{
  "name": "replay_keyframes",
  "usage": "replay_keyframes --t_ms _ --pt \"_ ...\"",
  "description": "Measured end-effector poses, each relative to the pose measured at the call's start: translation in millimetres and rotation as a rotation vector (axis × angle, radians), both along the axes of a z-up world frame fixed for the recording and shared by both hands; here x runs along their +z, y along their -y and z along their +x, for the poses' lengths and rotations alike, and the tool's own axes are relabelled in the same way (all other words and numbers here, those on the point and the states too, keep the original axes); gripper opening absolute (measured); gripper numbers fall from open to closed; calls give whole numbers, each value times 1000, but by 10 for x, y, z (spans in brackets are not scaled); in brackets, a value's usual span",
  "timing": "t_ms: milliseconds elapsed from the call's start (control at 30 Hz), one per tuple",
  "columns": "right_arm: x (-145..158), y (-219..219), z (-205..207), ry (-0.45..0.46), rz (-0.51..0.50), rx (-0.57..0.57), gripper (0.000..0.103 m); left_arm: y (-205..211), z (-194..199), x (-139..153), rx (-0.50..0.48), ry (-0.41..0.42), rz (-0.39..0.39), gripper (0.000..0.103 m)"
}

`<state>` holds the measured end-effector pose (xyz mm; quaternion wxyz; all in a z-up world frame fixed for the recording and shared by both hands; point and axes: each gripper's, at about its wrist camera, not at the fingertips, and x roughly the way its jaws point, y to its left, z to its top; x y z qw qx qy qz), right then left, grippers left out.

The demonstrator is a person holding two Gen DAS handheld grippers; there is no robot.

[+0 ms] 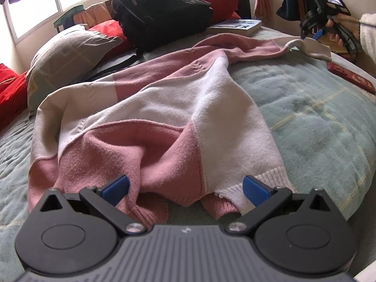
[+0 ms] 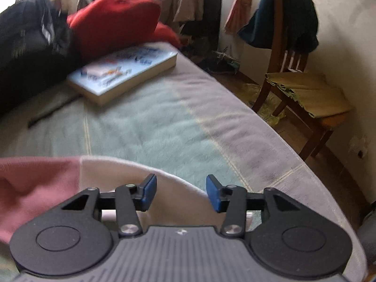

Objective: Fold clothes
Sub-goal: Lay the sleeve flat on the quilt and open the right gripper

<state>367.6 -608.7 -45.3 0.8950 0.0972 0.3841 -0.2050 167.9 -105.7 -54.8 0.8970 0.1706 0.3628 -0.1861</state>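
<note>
Above the sweater, left claw tilts down, agape; right claw parted.

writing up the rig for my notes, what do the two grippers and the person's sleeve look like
Both the left gripper and right gripper match: grey ribbed body, two round black discs, black linkage arms with silver pivot screws, blue finger pads. Seen from the left wrist, the sleeve beside the right gripper is white and fuzzy.
</note>
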Motion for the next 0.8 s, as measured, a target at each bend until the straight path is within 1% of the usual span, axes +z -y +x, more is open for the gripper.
replay_keyframes --t_ms 67,167,267,333,367,533,633,700,800 --pt "63 25 -69 39 65 2 65 -3 -8 2 0 1 -2 102" --pt "114 32 -182 78 188 30 69 -10 -21 3 -3 2 -6 102" --pt "41 48 -282 84 364 68 74 -15 -35 -5 -5 1 -8 102" --pt "-93 85 -309 73 511 75 75 -13 -38 -12 -5 -1 -7 102" --pt "-161 102 -307 64 557 69 75 -9 -41 -13 -5 0 -6 102" --pt "-430 159 -253 11 594 0 76 -18 -54 -12 -5 0 -4 102" --pt "-446 247 -278 49 570 -37 76 -47 -51 -21 1 -3 -1 102" --pt "-404 288 -310 71 528 -71 76 -58 -42 -29 7 -5 0 102" --pt "-261 290 -374 92 425 -126 76 -59 -40 -25 7 -5 -4 102"
